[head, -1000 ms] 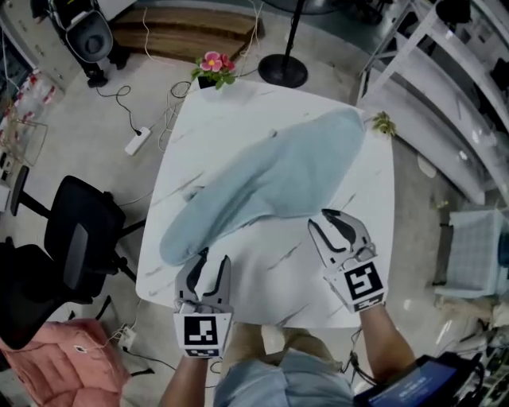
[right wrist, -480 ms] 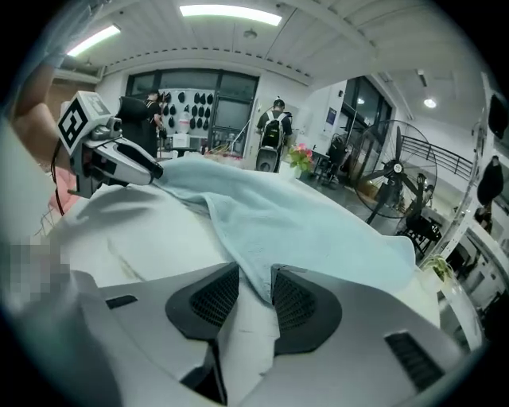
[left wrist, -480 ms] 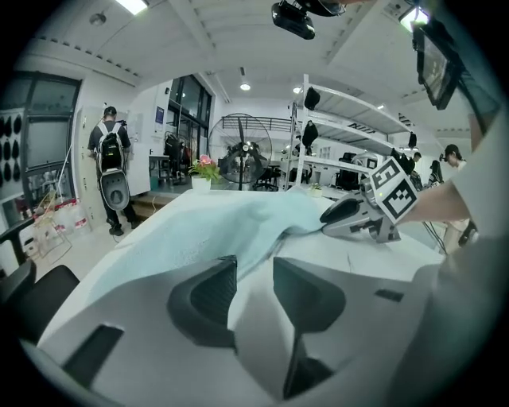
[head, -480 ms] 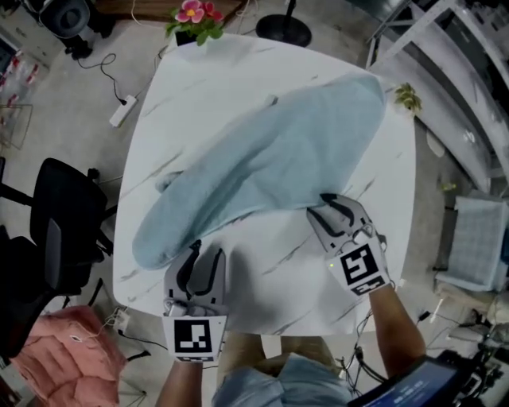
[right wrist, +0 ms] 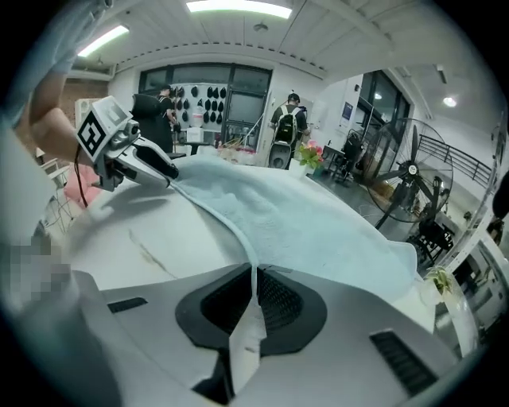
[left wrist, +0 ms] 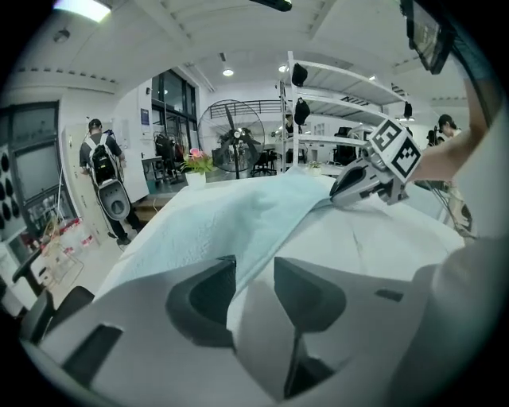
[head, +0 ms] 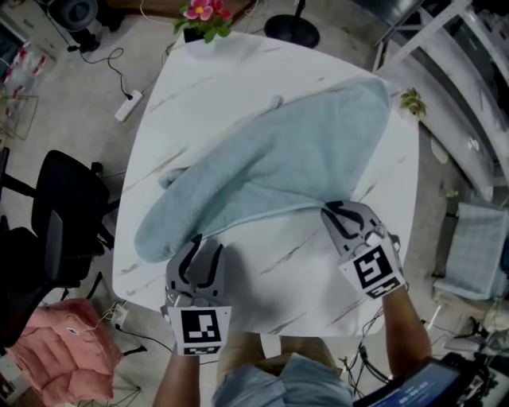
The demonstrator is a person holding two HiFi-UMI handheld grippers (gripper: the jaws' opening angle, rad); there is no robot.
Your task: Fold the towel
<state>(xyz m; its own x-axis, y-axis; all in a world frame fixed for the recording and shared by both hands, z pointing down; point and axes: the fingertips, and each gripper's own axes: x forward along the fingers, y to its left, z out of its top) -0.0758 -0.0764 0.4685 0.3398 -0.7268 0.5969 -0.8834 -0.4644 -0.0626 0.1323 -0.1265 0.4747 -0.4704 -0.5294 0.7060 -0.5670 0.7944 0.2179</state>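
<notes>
A light blue towel (head: 270, 163) lies slantwise across the white marble table (head: 278, 278), from the far right corner to the near left. My right gripper (head: 338, 211) sits at the towel's near edge; its jaws have just been closing and are shut on the hem (right wrist: 253, 294). At the towel's near left end is my left gripper (head: 199, 248), open. In the left gripper view the towel (left wrist: 231, 219) runs into the gap between the jaws (left wrist: 254, 278), and the pads stand apart. Each gripper view shows the other gripper low at the towel's edge.
A pot of pink flowers (head: 199, 12) stands at the table's far corner and a small plant (head: 411, 99) at the right corner. A black office chair (head: 64, 215) and a pink bundle (head: 56, 350) are on the floor to the left. White shelving stands to the right.
Both grippers have come down to the towel's near edge. The right jaws, open before, have closed on the hem. The left jaws stay open.
</notes>
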